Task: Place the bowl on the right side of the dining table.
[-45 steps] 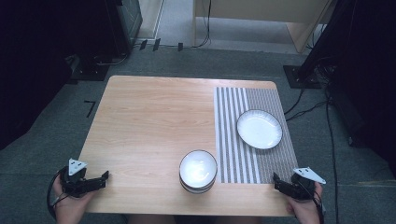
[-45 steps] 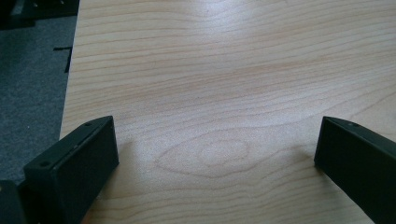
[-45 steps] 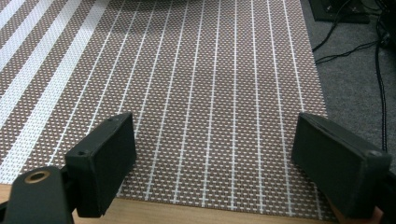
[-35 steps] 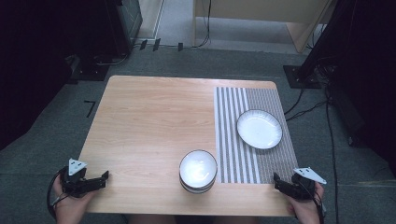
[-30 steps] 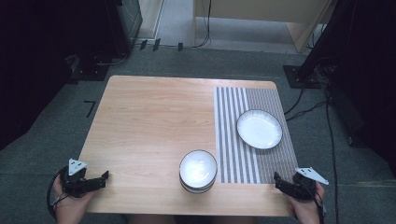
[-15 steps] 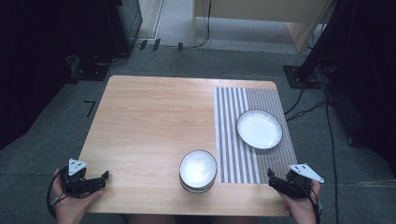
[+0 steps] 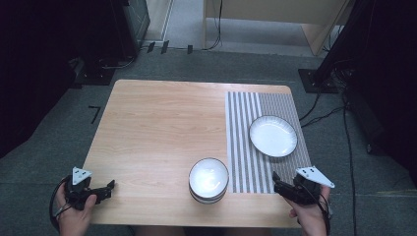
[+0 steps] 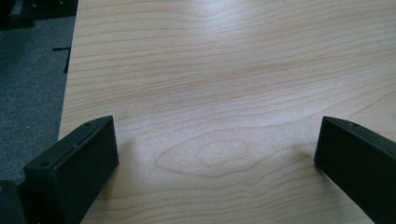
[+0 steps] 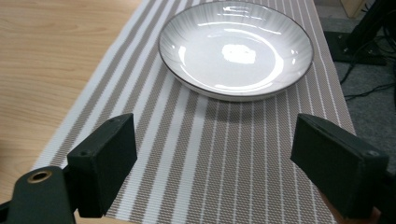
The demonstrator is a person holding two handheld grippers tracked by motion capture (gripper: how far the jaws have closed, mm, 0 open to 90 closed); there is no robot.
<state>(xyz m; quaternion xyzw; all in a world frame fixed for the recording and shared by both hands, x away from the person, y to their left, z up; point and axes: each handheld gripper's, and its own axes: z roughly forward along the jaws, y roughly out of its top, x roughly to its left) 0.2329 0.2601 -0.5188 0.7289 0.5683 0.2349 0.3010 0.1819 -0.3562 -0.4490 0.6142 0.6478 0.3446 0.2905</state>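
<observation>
Light falls from above onto the counter (image 7: 162, 132), which is bright and evenly lit in the high view, while the floor (image 7: 44, 162) and the surroundings sink into near-black at both sides. A white glare spot sits in the plate (image 9: 236, 49) in the right gripper view, and the bowl (image 7: 209, 177) gleams too. Soft shadows lie beside the jaws in both gripper views. The jaws are slightly blurred close up; the wood grain is sharp.

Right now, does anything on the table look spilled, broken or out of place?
Nothing stands out. The plate sits flat on the striped mat, the stacked bowls stand upright on the wood, and both look clean and intact.
</observation>
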